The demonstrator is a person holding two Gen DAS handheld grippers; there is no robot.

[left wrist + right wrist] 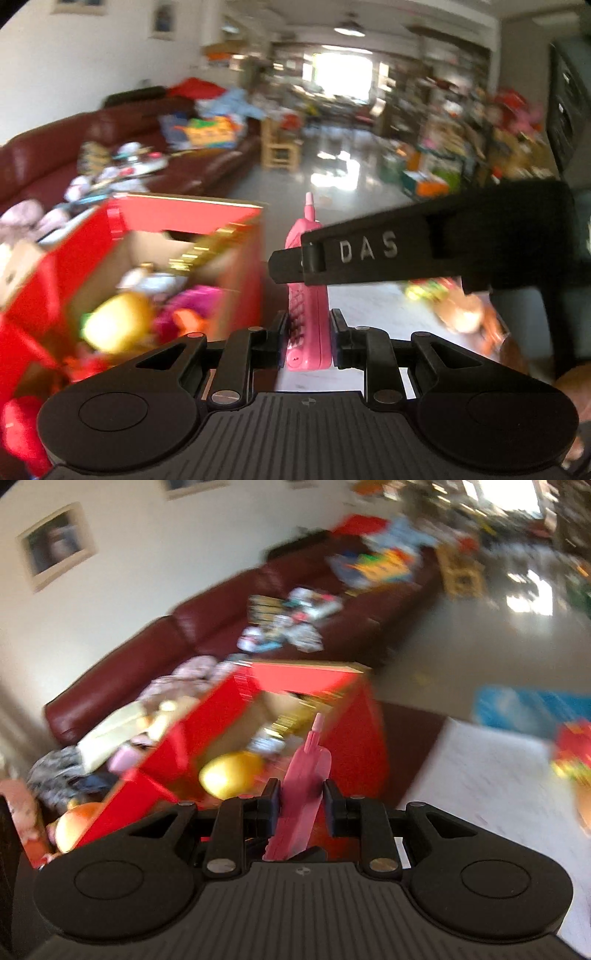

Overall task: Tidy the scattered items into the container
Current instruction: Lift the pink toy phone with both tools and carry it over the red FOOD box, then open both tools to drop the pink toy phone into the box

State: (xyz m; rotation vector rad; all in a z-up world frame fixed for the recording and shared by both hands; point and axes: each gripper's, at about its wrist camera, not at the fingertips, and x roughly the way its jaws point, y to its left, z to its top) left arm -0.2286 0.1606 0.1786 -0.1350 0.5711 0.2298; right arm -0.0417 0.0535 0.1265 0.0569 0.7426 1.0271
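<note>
A pink toy phone (308, 314) stands upright between the pads of my left gripper (309, 338), which is shut on it. My right gripper (288, 266) reaches in from the right, its finger lying across the phone's upper part. In the right wrist view the same phone (303, 794) sits between my right gripper's (300, 805) fingers, with small gaps to the pads. The red cardboard box (184, 212) is to the left, open, with a yellow ball (118, 325) and plush toys inside. The box (306, 679) is straight ahead in the right wrist view.
A dark red sofa (147, 657) strewn with toys runs behind the box. A white mat (480, 775) lies right of the box with toys (461, 306) on it. A wooden chair (280, 144) and cluttered shelves stand further back.
</note>
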